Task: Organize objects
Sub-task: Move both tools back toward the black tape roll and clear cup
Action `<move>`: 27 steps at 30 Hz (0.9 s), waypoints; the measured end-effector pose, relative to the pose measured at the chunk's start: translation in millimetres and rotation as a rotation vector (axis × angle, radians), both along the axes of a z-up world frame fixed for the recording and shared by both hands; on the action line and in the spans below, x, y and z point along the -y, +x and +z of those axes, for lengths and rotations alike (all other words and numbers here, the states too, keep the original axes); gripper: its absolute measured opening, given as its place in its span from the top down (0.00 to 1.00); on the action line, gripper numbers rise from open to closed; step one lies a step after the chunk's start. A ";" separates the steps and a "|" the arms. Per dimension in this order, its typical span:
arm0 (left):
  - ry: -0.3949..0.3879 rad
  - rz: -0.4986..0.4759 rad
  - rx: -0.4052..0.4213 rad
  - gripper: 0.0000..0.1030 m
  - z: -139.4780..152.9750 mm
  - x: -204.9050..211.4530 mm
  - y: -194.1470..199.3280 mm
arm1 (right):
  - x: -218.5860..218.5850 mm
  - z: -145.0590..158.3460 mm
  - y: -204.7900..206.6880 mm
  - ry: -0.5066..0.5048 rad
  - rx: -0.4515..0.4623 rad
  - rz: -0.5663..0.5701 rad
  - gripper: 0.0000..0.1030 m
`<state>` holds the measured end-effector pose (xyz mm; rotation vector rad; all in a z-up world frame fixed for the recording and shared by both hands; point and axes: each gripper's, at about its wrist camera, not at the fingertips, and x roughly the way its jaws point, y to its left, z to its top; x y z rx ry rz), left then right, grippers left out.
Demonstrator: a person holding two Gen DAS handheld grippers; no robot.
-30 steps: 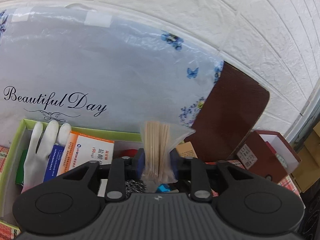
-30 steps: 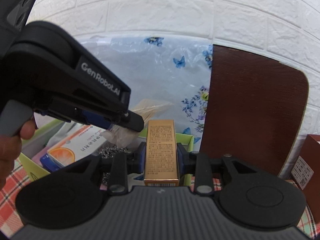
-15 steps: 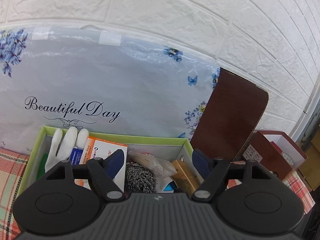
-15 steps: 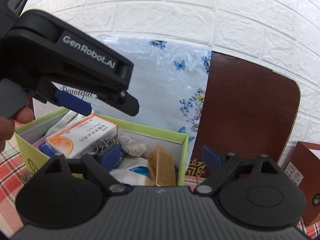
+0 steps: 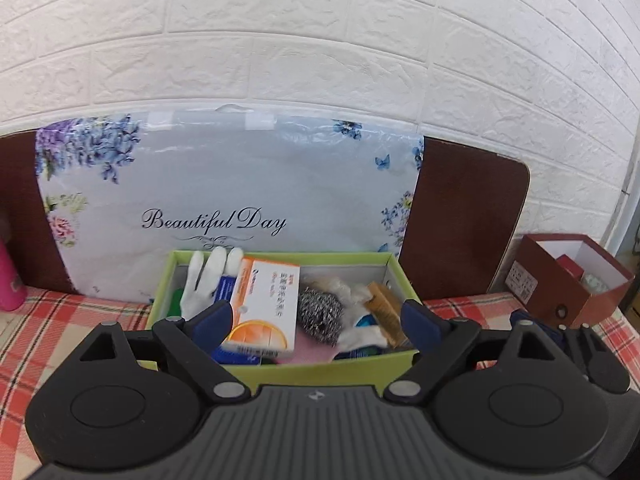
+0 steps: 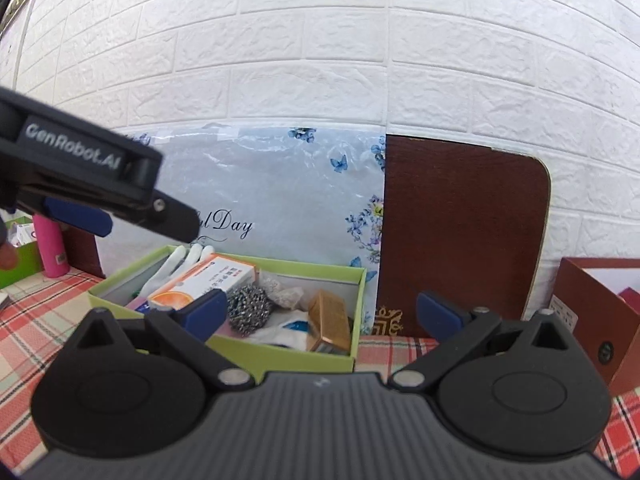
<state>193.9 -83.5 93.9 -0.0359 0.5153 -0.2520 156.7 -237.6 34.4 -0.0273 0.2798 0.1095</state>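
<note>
A green box (image 5: 280, 370) (image 6: 280, 350) stands on the checked cloth and holds several items: a white glove (image 5: 202, 276), an orange-and-white medicine box (image 5: 266, 306) (image 6: 204, 282), a steel scourer (image 5: 320, 312) (image 6: 248, 308), a bag of toothpicks (image 5: 344, 286) (image 6: 282, 294) and a gold carton (image 5: 386, 312) (image 6: 330, 322). My left gripper (image 5: 318, 322) is open and empty, held back above the box's front edge; it also shows in the right wrist view (image 6: 120, 216). My right gripper (image 6: 320, 314) is open and empty, in front of the box's right end.
A floral "Beautiful Day" bag (image 5: 224, 200) and a brown board (image 6: 460, 232) lean on the white brick wall behind the box. A dark red open box (image 5: 568, 276) stands at the right. A pink bottle (image 6: 50, 250) stands at the left.
The left gripper let go of the toothpick bag and the right let go of the gold carton; both lie in the green box. Both grippers opened and drew back.
</note>
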 end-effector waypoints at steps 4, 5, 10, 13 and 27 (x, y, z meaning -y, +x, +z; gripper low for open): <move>0.000 0.003 -0.013 0.09 -5.8 -7.1 -17.8 | -1.4 -3.9 -18.7 0.024 -0.012 0.000 0.00; -0.001 0.004 -0.016 0.09 -7.5 -8.6 -21.1 | -1.6 -4.8 -23.7 0.028 -0.016 -0.001 0.00; 0.003 0.013 -0.027 0.09 -18.5 -16.6 -38.3 | -1.0 -13.3 -39.2 0.048 -0.043 0.004 0.00; -0.013 0.024 -0.049 0.09 -27.6 -25.9 -46.6 | -0.4 -20.5 -48.0 0.069 -0.064 0.009 0.00; -0.064 0.121 -0.200 0.09 -94.1 -84.6 -61.2 | -14.1 -69.7 -42.7 0.049 -0.176 0.034 0.00</move>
